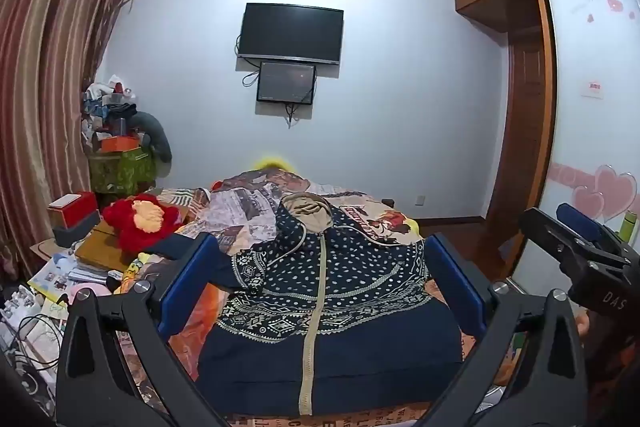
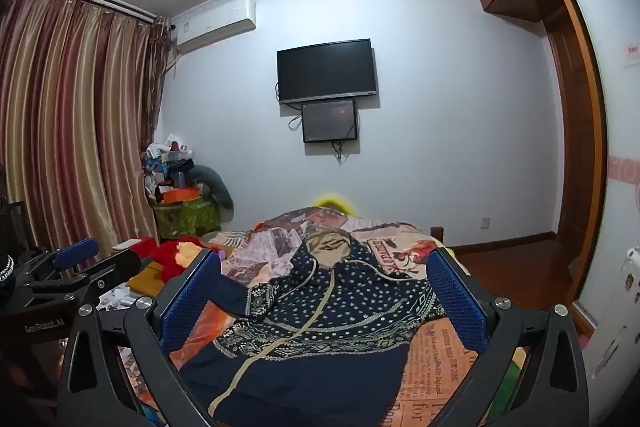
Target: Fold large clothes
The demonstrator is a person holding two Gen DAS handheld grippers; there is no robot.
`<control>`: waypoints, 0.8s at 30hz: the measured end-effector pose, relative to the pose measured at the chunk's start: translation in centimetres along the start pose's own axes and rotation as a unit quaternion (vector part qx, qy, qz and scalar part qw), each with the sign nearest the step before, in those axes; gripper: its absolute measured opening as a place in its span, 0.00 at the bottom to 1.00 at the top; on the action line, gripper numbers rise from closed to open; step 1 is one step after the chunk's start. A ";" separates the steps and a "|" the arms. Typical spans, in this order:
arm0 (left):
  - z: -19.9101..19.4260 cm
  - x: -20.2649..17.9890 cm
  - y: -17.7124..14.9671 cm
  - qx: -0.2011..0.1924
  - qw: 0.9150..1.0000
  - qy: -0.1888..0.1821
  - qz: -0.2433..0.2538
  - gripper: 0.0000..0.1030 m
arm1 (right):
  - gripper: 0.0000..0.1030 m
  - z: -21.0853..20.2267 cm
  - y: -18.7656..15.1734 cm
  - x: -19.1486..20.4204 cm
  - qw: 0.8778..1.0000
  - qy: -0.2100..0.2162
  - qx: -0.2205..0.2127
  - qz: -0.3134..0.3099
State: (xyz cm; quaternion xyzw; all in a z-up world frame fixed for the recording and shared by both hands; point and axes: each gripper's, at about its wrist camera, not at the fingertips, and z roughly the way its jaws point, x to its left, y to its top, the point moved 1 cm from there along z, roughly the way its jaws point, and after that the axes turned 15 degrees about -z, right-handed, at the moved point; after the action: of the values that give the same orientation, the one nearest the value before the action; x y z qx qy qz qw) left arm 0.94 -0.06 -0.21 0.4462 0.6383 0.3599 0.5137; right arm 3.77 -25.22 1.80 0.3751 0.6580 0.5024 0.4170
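- On the bed [image 1: 404, 231], spread over a newspaper-print cover, the navy patterned hoodie [image 1: 332, 291] lies face up, its hem at the near edge and its tan-lined hood [image 1: 306, 209] pointing toward the far edge.
- The hoodie's tan zipper [image 1: 314, 307] runs down the middle; one sleeve [image 1: 224, 267] is bent in toward the bed's left edge, with its patterned cuff lying on the chest.
- The left tool [image 1: 320, 287] hovers above the near edge with its blue pads [image 1: 188, 283] spread wide, holding nothing.
- The right tool [image 2: 324, 303] hangs beside it, nearer the bed's right edge, jaws likewise wide apart and empty.
- A red plush toy [image 1: 140, 223] and loose books crowd the bed's left edge, close to the bent sleeve.
- Judged from this, folding has not yet begun; the next step is likely a grasp at the hem or a shoulder.
- Risk: a pad may pinch the bed cover along with the hoodie, since both lie flat together, and a lift would then drag the cover.
- Risk: the drawcords [image 2: 308, 277] lie loose across the chest and could snag on a finger.
- Risk: a fold toward the left edge could sweep the sleeve into the clutter there.
- Risk: uneven lifts by the two tools would skew the fold line away from the zipper.
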 end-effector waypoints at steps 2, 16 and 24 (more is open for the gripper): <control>0.0 -0.1 -0.1 0.002 1.000 -0.003 0.000 1.00 | 1.00 0.0 0.0 0.0 1.000 0.000 0.000 0.001; 0.0 1.1 0.1 0.003 1.000 0.005 -0.006 1.00 | 1.00 0.2 0.0 0.1 1.000 0.001 0.003 0.001; -0.1 0.7 0.2 0.002 1.000 0.006 -0.004 1.00 | 1.00 0.1 0.0 0.0 1.000 0.002 0.003 0.002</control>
State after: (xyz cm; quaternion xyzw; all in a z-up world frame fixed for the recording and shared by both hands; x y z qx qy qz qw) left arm 0.83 0.67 -0.27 0.4428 0.6435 0.3593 0.5105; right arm 3.85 -25.14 1.79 0.3769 0.6597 0.5020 0.4132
